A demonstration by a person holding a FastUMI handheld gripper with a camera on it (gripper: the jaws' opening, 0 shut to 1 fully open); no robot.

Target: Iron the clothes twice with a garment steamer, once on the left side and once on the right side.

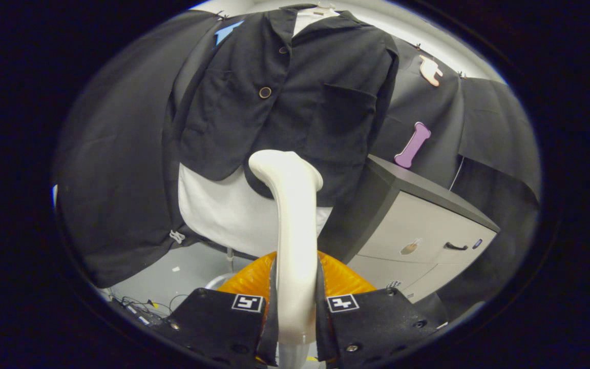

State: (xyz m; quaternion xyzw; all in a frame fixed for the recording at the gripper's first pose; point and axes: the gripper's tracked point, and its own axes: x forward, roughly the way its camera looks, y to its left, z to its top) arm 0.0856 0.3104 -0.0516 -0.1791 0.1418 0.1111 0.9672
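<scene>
— Steamer [295, 225], white, upright between the two black fingers [213, 323]; held?

— Held. Gripper [296, 307] closed on steamer handle, both fingers pressing against its sides. Curved head at the top, bent toward the black jacket [295, 97].

— Jacket relative to steamer?

— Just beyond and above the steamer head. Hanging front-on, one round button [265, 92] up and left of the head, a patch pocket [346, 110] up and right of it. Head level with the jacket's lower hem; touching or apart, cannot tell.

— Under the jacket?

— White garment [218, 210], showing below the hem, behind and left of the steamer neck.

— Lower down?

— Orange ribbed part [341, 279] behind the steamer handle, just ahead of the fingers, spreading to both sides.

— Right of the steamer?

— Grey cabinet [428, 230] with dark top, drawer fronts with a black handle [456, 247], near the jacket's right edge.

— Further out?

— Black cloth wall [116, 169] behind everything, left and right of the steamer. Grey floor [172, 277] down left, with loose cables [141, 305] beside the left finger.
</scene>
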